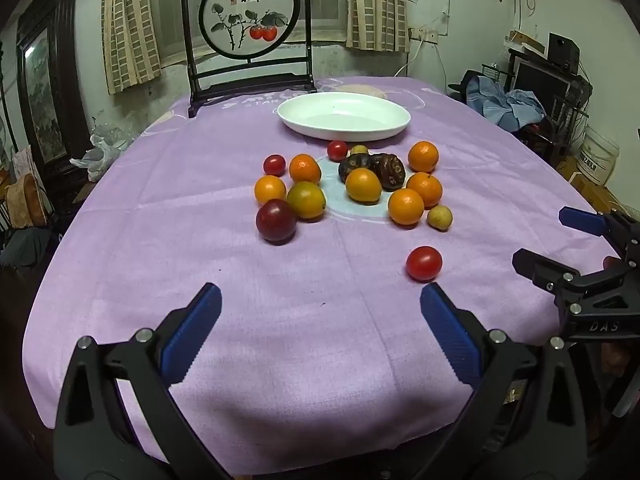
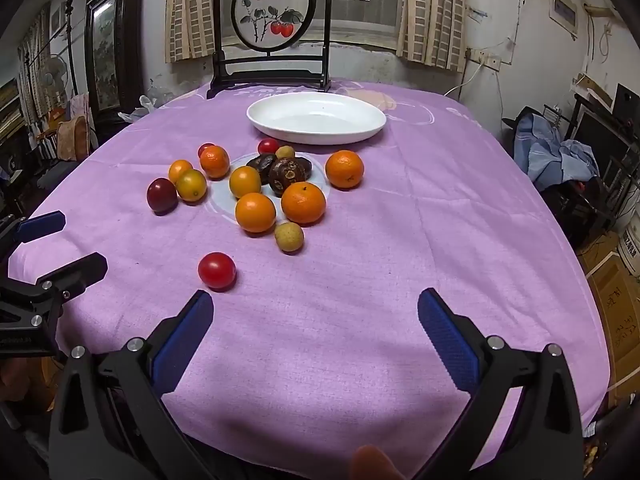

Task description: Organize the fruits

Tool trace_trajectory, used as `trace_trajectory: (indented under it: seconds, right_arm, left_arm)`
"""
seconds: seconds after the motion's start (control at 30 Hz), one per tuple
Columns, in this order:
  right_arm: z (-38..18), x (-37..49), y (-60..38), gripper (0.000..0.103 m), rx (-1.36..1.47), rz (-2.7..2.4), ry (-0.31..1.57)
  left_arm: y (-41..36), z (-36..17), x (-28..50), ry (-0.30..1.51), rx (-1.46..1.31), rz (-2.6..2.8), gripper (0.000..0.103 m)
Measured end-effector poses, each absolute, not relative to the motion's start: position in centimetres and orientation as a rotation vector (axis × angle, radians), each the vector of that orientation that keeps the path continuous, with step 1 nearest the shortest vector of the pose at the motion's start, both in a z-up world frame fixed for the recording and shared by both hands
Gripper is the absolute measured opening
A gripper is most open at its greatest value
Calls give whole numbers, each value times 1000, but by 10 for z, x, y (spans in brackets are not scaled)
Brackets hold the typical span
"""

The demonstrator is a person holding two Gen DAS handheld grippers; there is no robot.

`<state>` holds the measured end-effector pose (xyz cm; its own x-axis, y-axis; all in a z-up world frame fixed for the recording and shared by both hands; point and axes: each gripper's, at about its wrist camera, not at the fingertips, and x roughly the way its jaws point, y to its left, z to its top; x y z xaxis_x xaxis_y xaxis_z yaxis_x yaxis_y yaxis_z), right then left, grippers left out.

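Observation:
Several fruits lie in a loose cluster mid-table: oranges, dark brown fruits, a dark red plum, small tomatoes and a pale longan. One red tomato lies apart, nearest me. An empty white plate stands behind the cluster. My left gripper is open and empty above the near cloth. My right gripper is open and empty; it also shows in the left wrist view.
A purple cloth covers the table. A dark framed round painting screen stands at the far edge behind the plate. Furniture and clutter surround the table on both sides.

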<state>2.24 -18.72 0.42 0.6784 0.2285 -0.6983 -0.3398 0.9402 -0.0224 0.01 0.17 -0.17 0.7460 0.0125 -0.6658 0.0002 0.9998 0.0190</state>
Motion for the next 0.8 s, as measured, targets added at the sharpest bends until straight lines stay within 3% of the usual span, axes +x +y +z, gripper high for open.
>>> trace_trajectory:
  seconds: [0.8]
  right_arm:
    - [1,23,-183,102,-156,327,765]
  left_arm:
    - [3,-2,1,735,21,10,101]
